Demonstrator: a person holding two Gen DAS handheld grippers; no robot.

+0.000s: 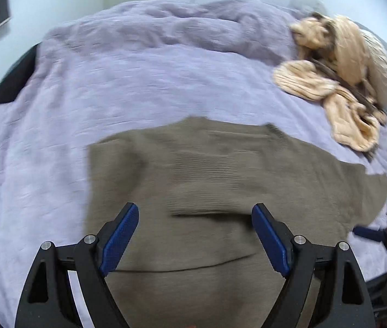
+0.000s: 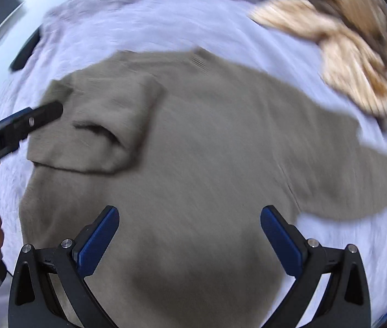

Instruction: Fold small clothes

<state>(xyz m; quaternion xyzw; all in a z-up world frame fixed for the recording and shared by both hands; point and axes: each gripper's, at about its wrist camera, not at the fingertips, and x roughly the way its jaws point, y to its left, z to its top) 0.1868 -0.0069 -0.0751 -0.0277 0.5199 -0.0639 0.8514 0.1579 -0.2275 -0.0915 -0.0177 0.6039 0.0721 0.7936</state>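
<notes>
A taupe knit sweater [image 1: 193, 169] lies flat on the lilac bedspread [image 1: 111, 82]. Its left sleeve is folded in over the body [image 2: 103, 125]; the other sleeve stretches out to the right [image 2: 343, 153]. My left gripper [image 1: 194, 218] is open and empty, hovering over the folded sleeve's edge. In the right wrist view the left gripper's fingers [image 2: 44, 113] reach in from the left over that sleeve. My right gripper [image 2: 189, 218] is open and empty above the sweater's body [image 2: 207, 164]. It also shows at the right edge of the left wrist view [image 1: 371, 232].
A pile of cream and brown knitwear [image 1: 340, 76] lies at the bed's far right, also in the right wrist view [image 2: 351, 41]. The bedspread is rumpled at the far side [image 1: 193, 24]. A dark object [image 1: 13, 79] sits at the bed's left edge.
</notes>
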